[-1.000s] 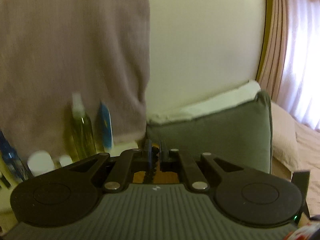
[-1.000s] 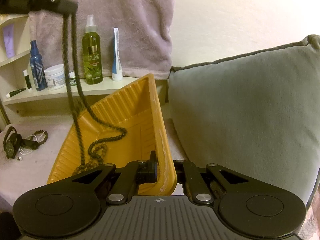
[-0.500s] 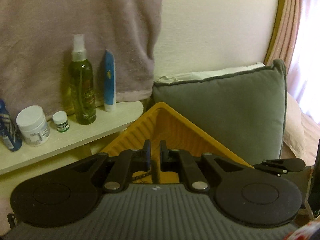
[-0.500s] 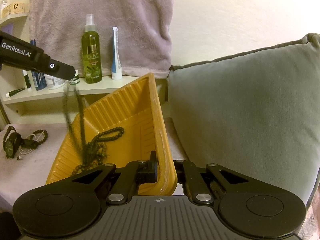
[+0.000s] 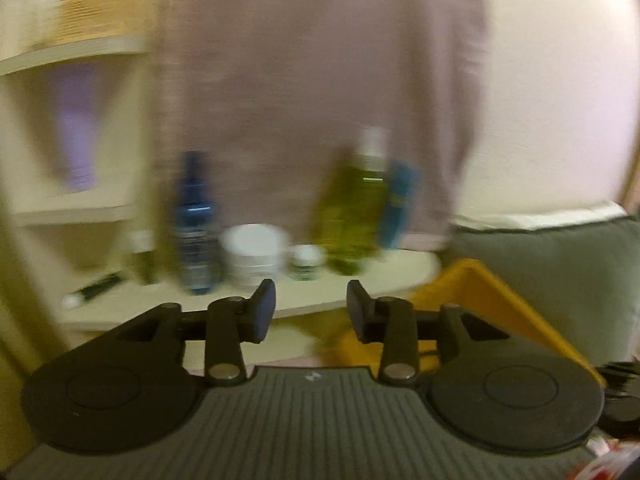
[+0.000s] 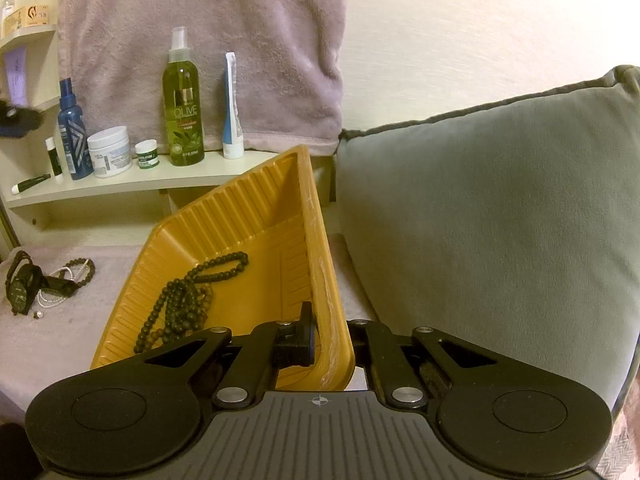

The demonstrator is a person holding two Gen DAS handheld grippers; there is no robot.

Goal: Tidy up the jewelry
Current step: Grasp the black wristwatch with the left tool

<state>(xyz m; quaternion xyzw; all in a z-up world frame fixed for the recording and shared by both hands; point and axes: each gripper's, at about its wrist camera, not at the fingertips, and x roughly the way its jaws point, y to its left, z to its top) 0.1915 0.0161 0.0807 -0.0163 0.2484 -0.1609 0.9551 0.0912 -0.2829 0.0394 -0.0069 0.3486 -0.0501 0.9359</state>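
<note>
My right gripper (image 6: 332,342) is shut on the near rim of a tilted yellow tray (image 6: 256,216). A dark bead necklace (image 6: 188,300) lies heaped on the tray's ribbed floor, free of any gripper. In the blurred left wrist view my left gripper (image 5: 312,306) has its jaws opening with nothing between them. It points at the shelf, with the yellow tray (image 5: 484,300) off to its right. A black watch (image 6: 22,284), a bead bracelet (image 6: 84,270) and a pearl strand (image 6: 52,298) lie on the pink cloth left of the tray.
A cream shelf (image 6: 120,184) behind the tray carries an olive spray bottle (image 6: 183,100), a blue bottle (image 6: 72,136), jars and a tube. A pink towel (image 6: 200,20) hangs above it. A large grey cushion (image 6: 480,220) stands against the tray's right side.
The bead necklace left my left gripper and now lies wholly in the tray. My left gripper swung left away from the tray and its jaws parted. The right gripper and tray stayed still.
</note>
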